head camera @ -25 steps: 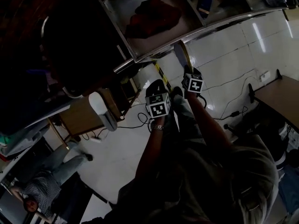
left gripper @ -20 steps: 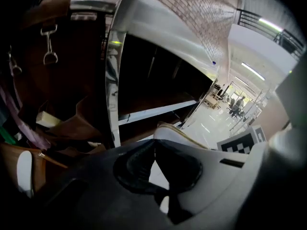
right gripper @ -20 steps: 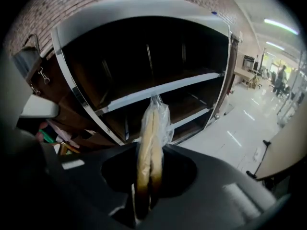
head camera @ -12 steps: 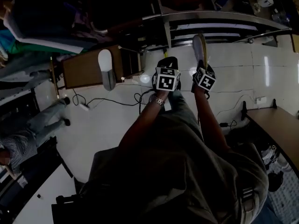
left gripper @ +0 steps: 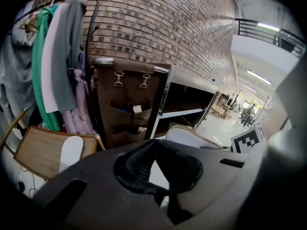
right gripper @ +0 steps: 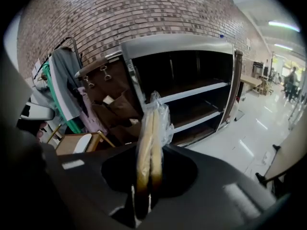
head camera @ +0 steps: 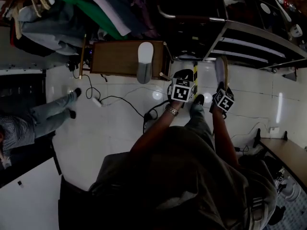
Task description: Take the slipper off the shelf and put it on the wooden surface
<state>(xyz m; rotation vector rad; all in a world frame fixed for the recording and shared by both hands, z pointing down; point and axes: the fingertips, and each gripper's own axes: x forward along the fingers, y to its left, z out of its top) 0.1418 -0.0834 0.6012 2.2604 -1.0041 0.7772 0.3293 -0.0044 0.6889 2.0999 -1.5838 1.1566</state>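
Note:
A pale slipper [head camera: 221,71] in a clear plastic wrap stands upright, with my right gripper [head camera: 221,92] shut on its lower end. In the right gripper view this slipper [right gripper: 151,128] shows edge-on, pinched between the jaws of the right gripper [right gripper: 144,190]. My left gripper [head camera: 184,80] hangs beside it, to its left, shut and holding nothing. The left gripper [left gripper: 153,145] has its tips together in its own view. A small wooden table [head camera: 115,56] stands ahead and to the left. Another white slipper [head camera: 145,61] lies on its right end.
Clothes [head camera: 76,13] hang on a rack above the table. The metal shelf unit [head camera: 249,37] stands ahead on the right with dark, bare-looking shelves [right gripper: 192,95]. Cables [head camera: 115,99] trail over the white floor. A seated person [head camera: 29,123] is at the left, a desk [head camera: 288,155] at the right.
The view has swung from the shelf towards the wooden table and clothes rack. Both grippers moved along with it, the right one still shut on the wrapped slipper.

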